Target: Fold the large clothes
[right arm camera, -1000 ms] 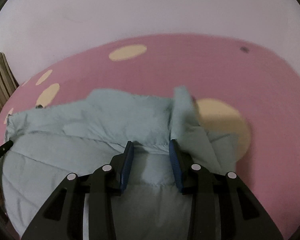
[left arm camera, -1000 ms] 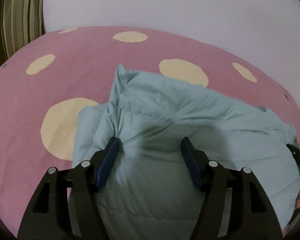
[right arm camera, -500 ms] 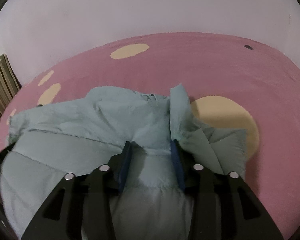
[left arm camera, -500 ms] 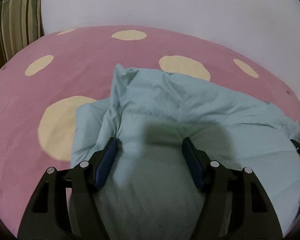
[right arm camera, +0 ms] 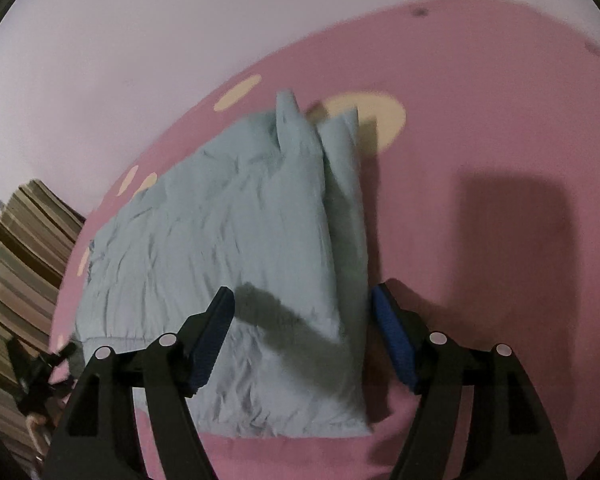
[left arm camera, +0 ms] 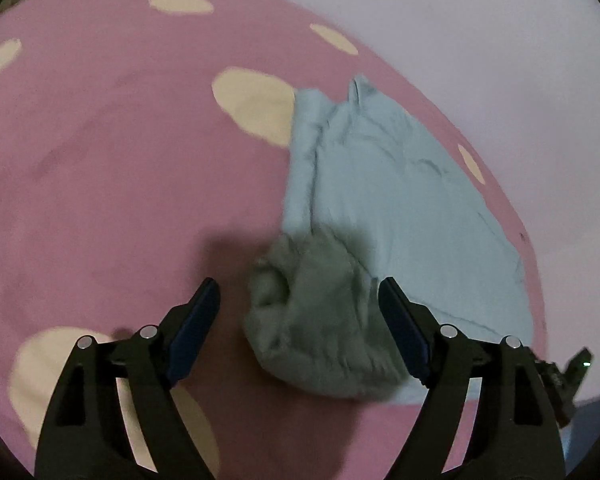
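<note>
A pale blue padded garment [left arm camera: 388, 184] [right arm camera: 236, 240] lies folded on the pink bed cover with cream dots [left arm camera: 112, 168] [right arm camera: 480, 128]. My left gripper [left arm camera: 300, 306] hangs above the garment's near left corner, which lies bunched and in shadow; its jaws are opening and the pads do not press on the cloth. My right gripper [right arm camera: 302, 318] hovers over the garment's near right edge; its jaws are opening too, with the cloth lying loose beneath them. The right gripper shows as a dark shape [left arm camera: 568, 380] at the left view's lower right.
A pale wall [left arm camera: 480, 20] [right arm camera: 140, 40] rises behind the bed. A striped pillow or cushion [right arm camera: 16, 272] lies at the left edge in the right wrist view. The left gripper and a hand [right arm camera: 36, 376] appear there too.
Both grippers have let go of the garment, spread their jaws and drawn back and outward. The garment now lies flat, and both views have rolled.
</note>
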Tool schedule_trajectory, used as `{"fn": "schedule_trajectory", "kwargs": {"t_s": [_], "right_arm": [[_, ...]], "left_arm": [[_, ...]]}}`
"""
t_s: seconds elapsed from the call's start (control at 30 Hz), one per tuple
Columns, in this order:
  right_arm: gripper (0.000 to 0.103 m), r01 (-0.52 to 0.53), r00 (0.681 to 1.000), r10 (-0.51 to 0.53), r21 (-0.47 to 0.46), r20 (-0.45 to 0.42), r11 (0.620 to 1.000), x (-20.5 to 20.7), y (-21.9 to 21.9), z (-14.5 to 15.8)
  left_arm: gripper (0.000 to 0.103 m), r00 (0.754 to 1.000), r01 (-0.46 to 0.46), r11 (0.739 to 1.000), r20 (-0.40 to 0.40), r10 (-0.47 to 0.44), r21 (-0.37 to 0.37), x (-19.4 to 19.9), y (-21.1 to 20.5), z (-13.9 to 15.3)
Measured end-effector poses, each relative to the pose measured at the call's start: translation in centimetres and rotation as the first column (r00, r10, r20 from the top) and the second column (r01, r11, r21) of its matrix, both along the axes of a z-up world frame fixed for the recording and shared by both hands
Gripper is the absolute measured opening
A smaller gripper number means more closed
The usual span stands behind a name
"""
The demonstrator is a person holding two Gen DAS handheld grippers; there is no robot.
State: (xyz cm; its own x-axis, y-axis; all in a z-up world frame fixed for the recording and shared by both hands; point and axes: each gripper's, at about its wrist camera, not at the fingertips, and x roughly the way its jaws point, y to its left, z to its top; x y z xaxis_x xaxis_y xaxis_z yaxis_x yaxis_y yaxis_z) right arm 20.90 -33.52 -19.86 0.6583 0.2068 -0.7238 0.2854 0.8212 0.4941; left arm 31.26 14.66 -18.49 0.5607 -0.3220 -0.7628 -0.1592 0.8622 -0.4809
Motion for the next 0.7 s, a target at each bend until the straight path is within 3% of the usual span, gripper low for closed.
{"fn": "schedule_trajectory", "kwargs": {"t_s": [0.07,0.1,0.13,0.2,0.27,0.4,0.7], "right_arm": [[0.070,0.009,1.000,-0.009,0.019,0.011,1.000,0.1,0.7,-0.4],[0.063,0.005,1.000,-0.005,0.002,0.012,1.000,0.4,1.1,-0.4],[0.052,-0.004,1.000,0.005,-0.012,0.013,1.000,0.7,1.5,-0.4],[0.041,-0.012,1.000,0.012,-0.002,0.008,1.000,1.0,2.0,-0.6],[0.030,-0.017,1.000,0.017,0.025,0.015,1.000,1.0,2.1,-0.6],[0.019,-0.027,0.999,0.025,0.033,0.047,0.999,0.1,2.4,0.7],[0.017,-0.048,0.996,0.045,0.041,0.072,0.998,-3.8,3.1,2.3]], "left_arm": [[0.075,1.000,0.008,1.000,0.022,-0.008,-0.014,0.2,-0.5,0.0],[0.069,1.000,0.009,0.999,0.019,-0.008,-0.038,0.5,-0.8,-0.1],[0.060,1.000,0.002,0.999,0.011,-0.002,-0.045,0.7,-1.1,-0.3],[0.045,1.000,0.004,0.999,0.008,-0.003,-0.038,0.9,-1.8,-0.4],[0.022,1.000,0.023,0.999,0.007,-0.023,-0.035,0.9,-2.7,-0.2],[0.014,0.999,0.026,1.000,0.035,-0.026,-0.002,-0.4,-2.8,1.3],[0.012,0.998,0.031,0.999,0.053,-0.032,0.022,-5.2,-2.4,3.0]]}}
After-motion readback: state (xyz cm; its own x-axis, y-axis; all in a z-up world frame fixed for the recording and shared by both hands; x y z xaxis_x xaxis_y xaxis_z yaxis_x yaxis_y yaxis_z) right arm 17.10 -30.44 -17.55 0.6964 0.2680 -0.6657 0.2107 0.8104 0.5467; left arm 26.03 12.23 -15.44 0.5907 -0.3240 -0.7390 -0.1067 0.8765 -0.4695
